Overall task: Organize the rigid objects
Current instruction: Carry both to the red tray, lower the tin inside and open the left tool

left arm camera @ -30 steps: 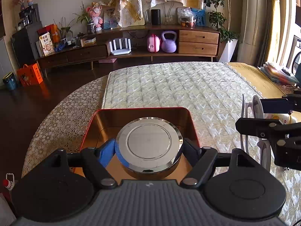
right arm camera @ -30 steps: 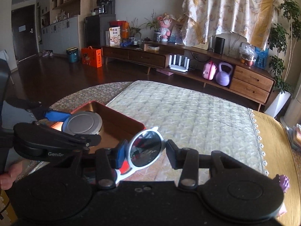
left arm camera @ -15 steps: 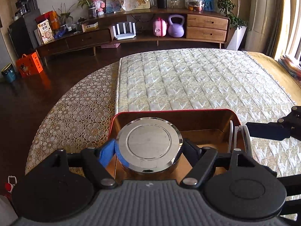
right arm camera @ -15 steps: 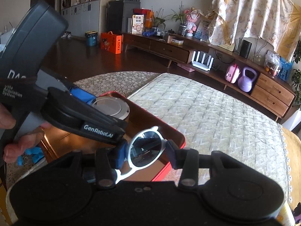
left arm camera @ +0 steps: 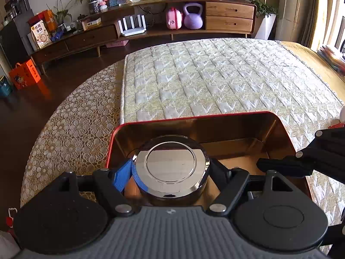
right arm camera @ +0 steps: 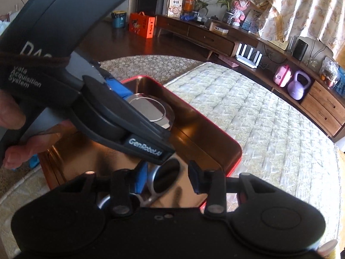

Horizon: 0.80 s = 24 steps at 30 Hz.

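My left gripper [left arm camera: 171, 172] is shut on a round silver tin [left arm camera: 170, 168] and holds it inside the red-rimmed metal box [left arm camera: 194, 118], low over its golden floor. In the right wrist view the tin [right arm camera: 148, 108] and the left gripper's body [right arm camera: 120, 120] sit over the box [right arm camera: 232, 149]. My right gripper [right arm camera: 167, 179] is shut on white-framed sunglasses [right arm camera: 166, 177] and holds them over the box's near right part, just under the left gripper's finger. The right gripper's finger also shows at the right edge of the left wrist view [left arm camera: 301, 164].
The box rests on a quilted mat [left arm camera: 215, 75] over a lace-covered round table [left arm camera: 71, 129]. A long wooden sideboard [left arm camera: 151, 28] with a kettlebell and boxes stands beyond dark floor. A small bottle [right arm camera: 327, 248] shows at the lower right.
Both grippers have moved down and forward into the box. The sunglasses came from beside the box to over its floor, and the tin sits lower inside.
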Tool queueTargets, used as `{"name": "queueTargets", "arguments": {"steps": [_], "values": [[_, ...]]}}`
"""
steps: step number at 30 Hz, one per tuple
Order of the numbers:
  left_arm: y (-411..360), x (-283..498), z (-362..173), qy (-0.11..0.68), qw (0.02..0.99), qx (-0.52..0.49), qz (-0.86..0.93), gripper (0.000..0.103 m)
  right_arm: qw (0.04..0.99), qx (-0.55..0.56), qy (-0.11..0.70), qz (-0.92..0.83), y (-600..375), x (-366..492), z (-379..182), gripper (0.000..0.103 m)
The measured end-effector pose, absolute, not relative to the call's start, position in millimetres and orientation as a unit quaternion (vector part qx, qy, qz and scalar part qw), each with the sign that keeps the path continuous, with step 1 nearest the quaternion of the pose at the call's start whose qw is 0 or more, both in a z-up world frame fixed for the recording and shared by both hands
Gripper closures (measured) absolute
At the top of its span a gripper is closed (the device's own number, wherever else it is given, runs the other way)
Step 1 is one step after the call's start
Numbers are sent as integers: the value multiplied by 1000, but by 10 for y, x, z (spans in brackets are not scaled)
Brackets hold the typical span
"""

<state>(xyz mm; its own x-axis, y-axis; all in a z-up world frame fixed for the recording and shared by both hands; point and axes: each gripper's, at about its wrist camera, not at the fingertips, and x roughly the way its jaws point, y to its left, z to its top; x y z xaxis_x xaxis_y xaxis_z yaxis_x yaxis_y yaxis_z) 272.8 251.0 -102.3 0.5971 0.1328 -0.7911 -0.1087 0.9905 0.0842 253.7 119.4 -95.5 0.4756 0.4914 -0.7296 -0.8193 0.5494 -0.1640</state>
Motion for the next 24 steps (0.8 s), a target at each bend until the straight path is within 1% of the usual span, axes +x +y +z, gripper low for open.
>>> {"name": "queueTargets", "arguments": {"steps": [10, 13, 24], "values": [[2420, 2778, -1090, 467, 881, 25, 66, 26, 814, -247, 327, 413, 1125, 2480, -901, 54], [2409, 2761, -1060, 464, 883, 28, 72, 26, 816, -237, 325, 416, 1072, 2469, -863, 45], [2350, 2540, -770, 436, 896, 15, 77, 24, 832, -210, 306, 413, 857, 2333, -654, 43]]}}
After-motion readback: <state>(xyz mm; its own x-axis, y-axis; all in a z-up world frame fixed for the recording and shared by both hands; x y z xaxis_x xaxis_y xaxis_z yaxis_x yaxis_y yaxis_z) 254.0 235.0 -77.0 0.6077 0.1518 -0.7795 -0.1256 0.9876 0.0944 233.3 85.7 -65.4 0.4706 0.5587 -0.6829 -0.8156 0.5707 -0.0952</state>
